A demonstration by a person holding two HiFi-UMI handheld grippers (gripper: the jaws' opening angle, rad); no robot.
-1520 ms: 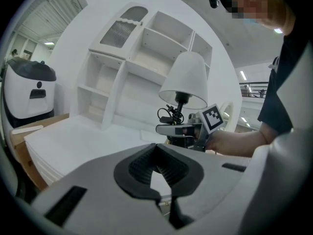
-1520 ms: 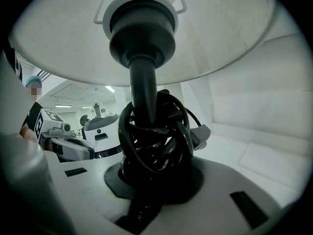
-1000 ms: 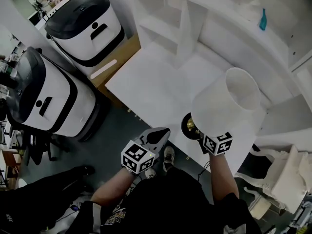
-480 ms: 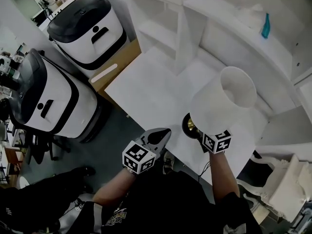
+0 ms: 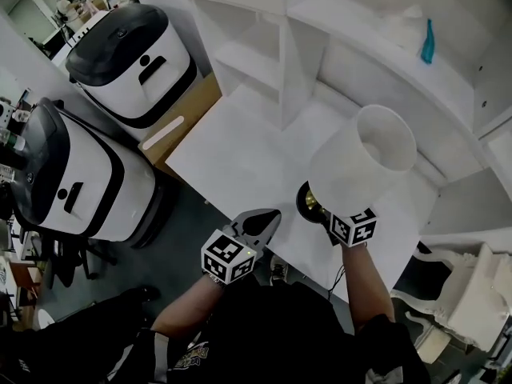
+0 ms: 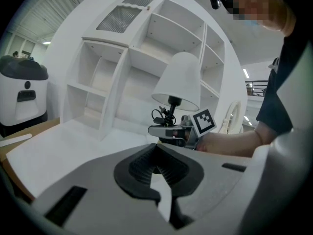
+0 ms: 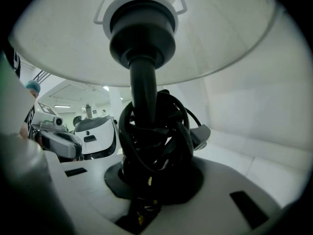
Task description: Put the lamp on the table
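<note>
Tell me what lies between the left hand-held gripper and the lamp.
Only bare white table, seen in the head view: nothing stands between the left hand-held gripper and the lamp, which the right hand-held gripper holds.

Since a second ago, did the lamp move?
Yes. The lamp, in the right gripper, went slightly farther in over the white table, from its near edge toward the shelves.

Lamp (image 5: 364, 162) above the table (image 5: 232, 152) edge (shelves (image 5: 258, 54) behind).
</note>
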